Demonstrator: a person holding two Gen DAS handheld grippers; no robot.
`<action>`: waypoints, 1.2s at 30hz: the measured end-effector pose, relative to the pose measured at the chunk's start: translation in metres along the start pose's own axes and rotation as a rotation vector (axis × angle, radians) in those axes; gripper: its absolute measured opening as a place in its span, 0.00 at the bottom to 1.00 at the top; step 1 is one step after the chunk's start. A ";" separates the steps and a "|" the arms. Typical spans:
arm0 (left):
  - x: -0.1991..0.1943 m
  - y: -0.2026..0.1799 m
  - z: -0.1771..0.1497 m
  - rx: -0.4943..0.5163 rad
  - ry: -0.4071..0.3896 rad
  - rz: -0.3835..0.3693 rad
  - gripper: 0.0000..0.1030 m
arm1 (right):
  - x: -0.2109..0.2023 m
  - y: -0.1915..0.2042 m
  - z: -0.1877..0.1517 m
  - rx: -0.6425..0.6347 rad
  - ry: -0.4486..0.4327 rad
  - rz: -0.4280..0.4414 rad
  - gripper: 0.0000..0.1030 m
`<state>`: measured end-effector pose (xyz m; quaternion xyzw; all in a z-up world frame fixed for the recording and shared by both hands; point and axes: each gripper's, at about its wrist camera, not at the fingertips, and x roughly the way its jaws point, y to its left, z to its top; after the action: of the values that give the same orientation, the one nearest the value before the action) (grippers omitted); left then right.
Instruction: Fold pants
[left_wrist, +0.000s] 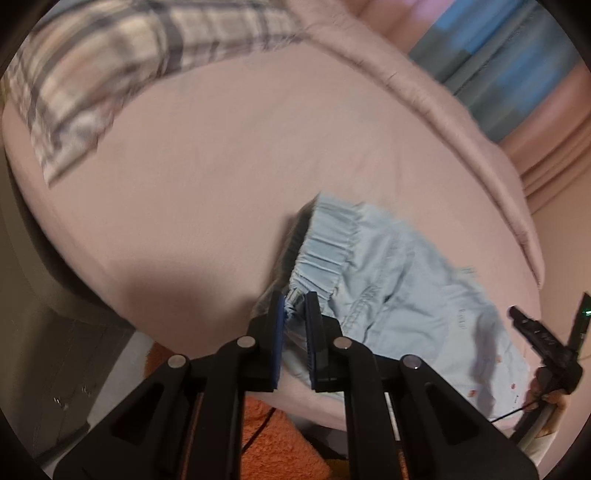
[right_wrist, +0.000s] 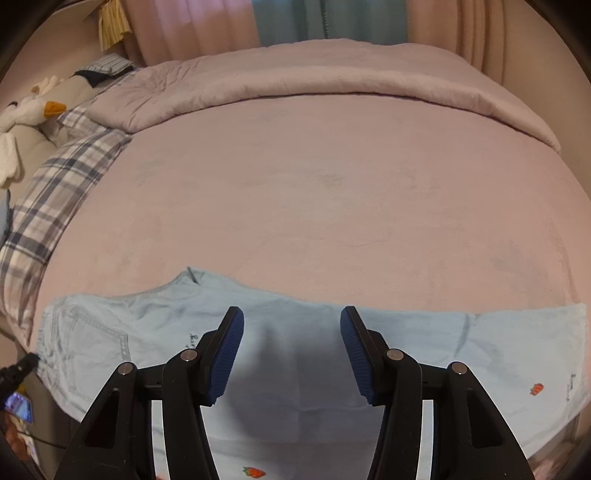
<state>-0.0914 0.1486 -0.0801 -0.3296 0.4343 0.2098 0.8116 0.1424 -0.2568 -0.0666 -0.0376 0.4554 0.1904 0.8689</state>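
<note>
My left gripper (left_wrist: 295, 314) pinches the pants (left_wrist: 388, 295) waistband, seemingly thinly; my right gripper (right_wrist: 291, 347) gapes empty above them. A tug could slip it free.

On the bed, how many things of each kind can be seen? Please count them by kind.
Light blue pants: 1
Plaid pillows: 1
Folded pink duvets: 1
Plush toy ducks: 1
Total: 4
</note>
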 end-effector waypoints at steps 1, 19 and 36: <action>0.010 0.003 -0.001 -0.001 0.013 0.024 0.12 | 0.004 0.004 0.001 -0.005 0.011 0.012 0.52; 0.000 -0.032 0.056 0.081 -0.042 -0.102 0.68 | 0.047 0.049 0.022 -0.115 0.153 0.156 0.65; 0.057 -0.020 0.055 0.032 0.053 -0.059 0.32 | 0.055 0.067 0.027 -0.130 0.170 0.253 0.65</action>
<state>-0.0174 0.1774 -0.0990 -0.3348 0.4491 0.1699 0.8108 0.1670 -0.1726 -0.0877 -0.0519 0.5153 0.3236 0.7919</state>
